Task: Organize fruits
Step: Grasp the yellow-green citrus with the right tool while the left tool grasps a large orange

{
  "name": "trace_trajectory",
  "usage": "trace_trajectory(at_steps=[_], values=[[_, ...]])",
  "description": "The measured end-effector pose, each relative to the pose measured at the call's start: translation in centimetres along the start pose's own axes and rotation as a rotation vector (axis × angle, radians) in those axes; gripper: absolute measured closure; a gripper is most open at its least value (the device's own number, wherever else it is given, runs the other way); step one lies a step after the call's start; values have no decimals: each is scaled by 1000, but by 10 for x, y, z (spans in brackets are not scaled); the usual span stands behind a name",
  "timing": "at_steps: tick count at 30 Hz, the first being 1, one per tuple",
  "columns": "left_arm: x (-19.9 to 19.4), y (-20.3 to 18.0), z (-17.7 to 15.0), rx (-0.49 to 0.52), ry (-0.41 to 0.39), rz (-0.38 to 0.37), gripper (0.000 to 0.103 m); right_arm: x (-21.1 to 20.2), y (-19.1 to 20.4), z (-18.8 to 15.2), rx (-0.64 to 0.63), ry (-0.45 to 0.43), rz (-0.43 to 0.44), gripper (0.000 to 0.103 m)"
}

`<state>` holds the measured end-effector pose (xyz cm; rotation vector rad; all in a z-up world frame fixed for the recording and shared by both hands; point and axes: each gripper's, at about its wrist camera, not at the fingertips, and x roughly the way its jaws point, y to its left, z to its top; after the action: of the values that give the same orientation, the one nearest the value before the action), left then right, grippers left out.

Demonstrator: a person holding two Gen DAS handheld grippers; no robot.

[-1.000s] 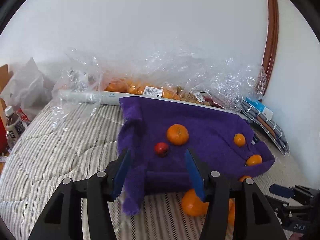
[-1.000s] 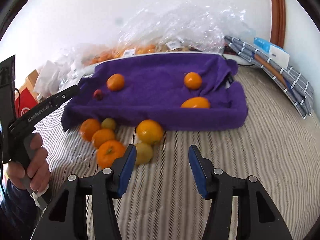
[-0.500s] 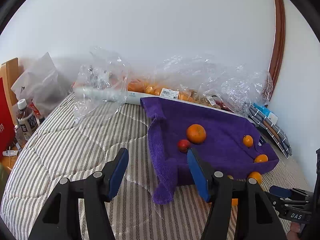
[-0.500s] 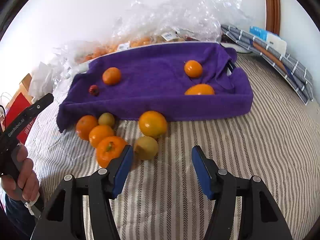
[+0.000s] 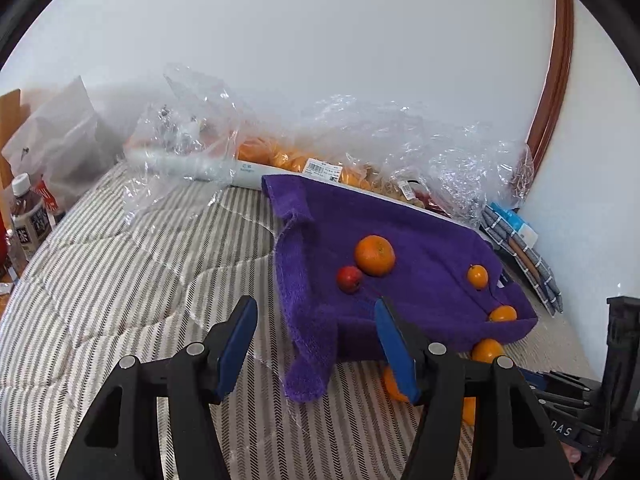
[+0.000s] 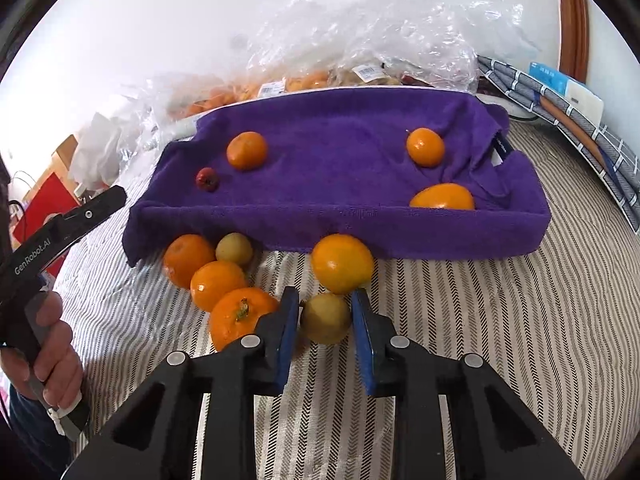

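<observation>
A tray draped in a purple towel (image 6: 340, 184) lies on the striped bed and holds three oranges (image 6: 247, 150) and a small red fruit (image 6: 207, 179). Several oranges (image 6: 218, 284) and yellow-green fruits lie on the bed in front of it. My right gripper (image 6: 325, 312) has its jaws closed in around a yellow-green fruit (image 6: 326, 319), with both blue pads at its sides. My left gripper (image 5: 316, 334) is open and empty, held above the bed at the towel's left end (image 5: 308, 320). It also shows at the left of the right wrist view (image 6: 60, 232).
Clear plastic bags of fruit (image 6: 360, 40) lie behind the tray against the white wall. Folded checked cloths (image 6: 560, 96) sit at the back right. Bottles (image 5: 28, 220) and a white bag (image 5: 60, 140) stand at the bed's left edge.
My right gripper moved forward and down and closed its jaws around the yellow-green fruit. My left gripper drew back and to the left, away from the tray.
</observation>
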<state>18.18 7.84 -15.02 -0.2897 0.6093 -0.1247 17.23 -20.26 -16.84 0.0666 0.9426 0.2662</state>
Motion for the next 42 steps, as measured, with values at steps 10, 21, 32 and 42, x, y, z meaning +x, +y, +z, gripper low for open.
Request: trace_trajectory(at_steps=[10, 21, 32, 42], values=[[0, -29, -13, 73, 72, -143, 46, -26, -42, -21, -23, -31, -153, 76], [34, -52, -25, 75, 235, -138, 46, -22, -51, -27, -22, -12, -112, 76], [23, -38, -30, 15, 185, -100, 68, -25, -55, -28, 10, -27, -97, 76], [34, -34, -29, 16, 256, -56, 63, -22, -58, -28, 33, -25, -103, 76]])
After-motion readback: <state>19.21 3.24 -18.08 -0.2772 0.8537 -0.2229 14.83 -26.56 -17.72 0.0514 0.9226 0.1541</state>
